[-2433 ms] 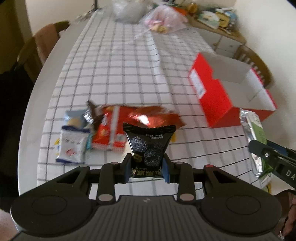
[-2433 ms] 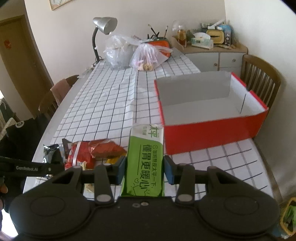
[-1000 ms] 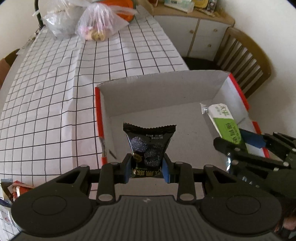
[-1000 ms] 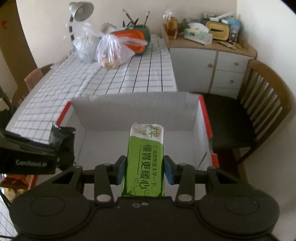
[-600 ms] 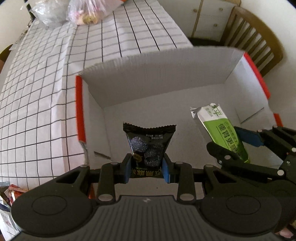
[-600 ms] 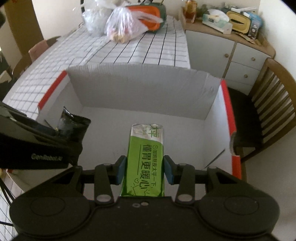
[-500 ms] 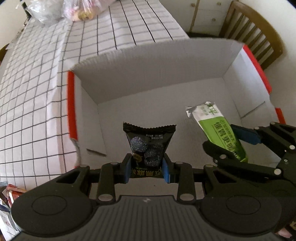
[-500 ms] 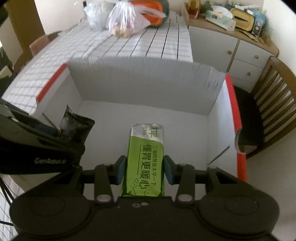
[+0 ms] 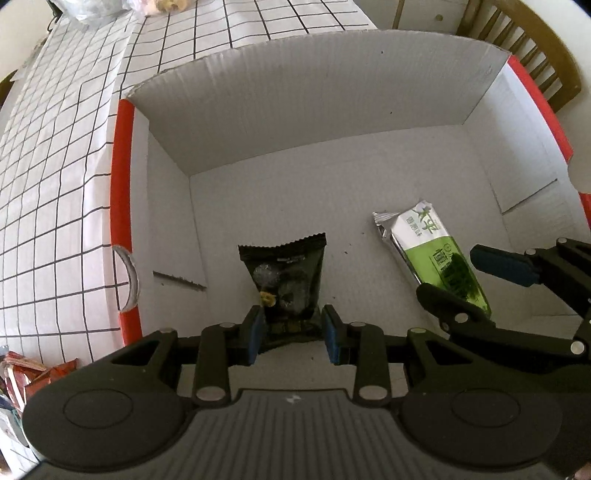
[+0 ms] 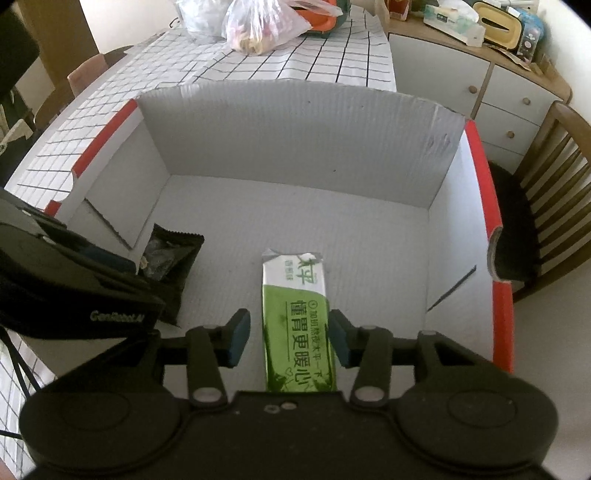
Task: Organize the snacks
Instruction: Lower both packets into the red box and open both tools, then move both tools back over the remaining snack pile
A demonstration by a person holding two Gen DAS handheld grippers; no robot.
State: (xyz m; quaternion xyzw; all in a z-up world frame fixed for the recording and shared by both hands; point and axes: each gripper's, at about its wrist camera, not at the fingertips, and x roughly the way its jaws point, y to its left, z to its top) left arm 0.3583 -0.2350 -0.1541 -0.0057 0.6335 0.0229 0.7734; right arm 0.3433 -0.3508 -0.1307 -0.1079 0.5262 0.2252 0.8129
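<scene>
Both grippers are inside the red box [image 9: 120,155], white inside [image 10: 480,177]. My left gripper [image 9: 293,338] is open, its blue pads a little apart from the black snack packet [image 9: 284,277], which lies on the box floor between them. My right gripper [image 10: 288,338] is open, with the green and white biscuit packet [image 10: 295,314] lying on the floor between its pads. The green packet also shows in the left wrist view [image 9: 432,254], and the black packet in the right wrist view [image 10: 170,258].
The box sits on a table with a white checked cloth [image 9: 55,147]. Red snack packets [image 9: 33,376] lie on the cloth left of the box. Plastic bags [image 10: 258,26] stand at the far end. A wooden chair [image 10: 546,177] and a cabinet [image 10: 480,74] are to the right.
Both grippers have lowered into the box and opened. The black packet and the green packet now rest on the box floor, no longer clamped.
</scene>
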